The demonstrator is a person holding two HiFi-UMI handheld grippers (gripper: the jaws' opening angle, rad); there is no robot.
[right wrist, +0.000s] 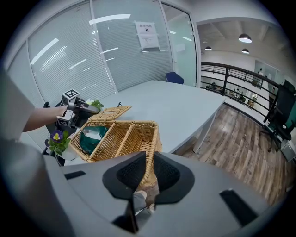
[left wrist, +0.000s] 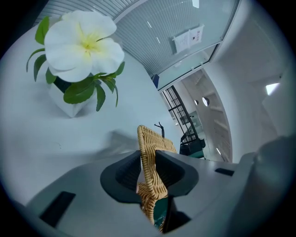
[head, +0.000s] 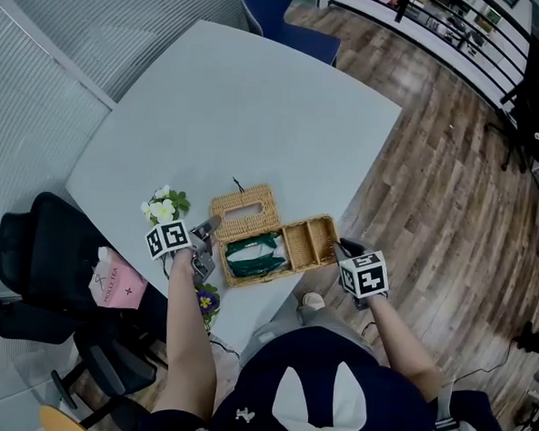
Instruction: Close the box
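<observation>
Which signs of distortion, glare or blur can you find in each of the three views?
Head view: evenly lit and sharp; the table shows no glare. Left gripper view: fisheye, dark corners; the white flower looks nearly washed out. Right gripper view: fisheye bends the glass wall, streaked with reflected light; the wicker box stays sharp.
</observation>
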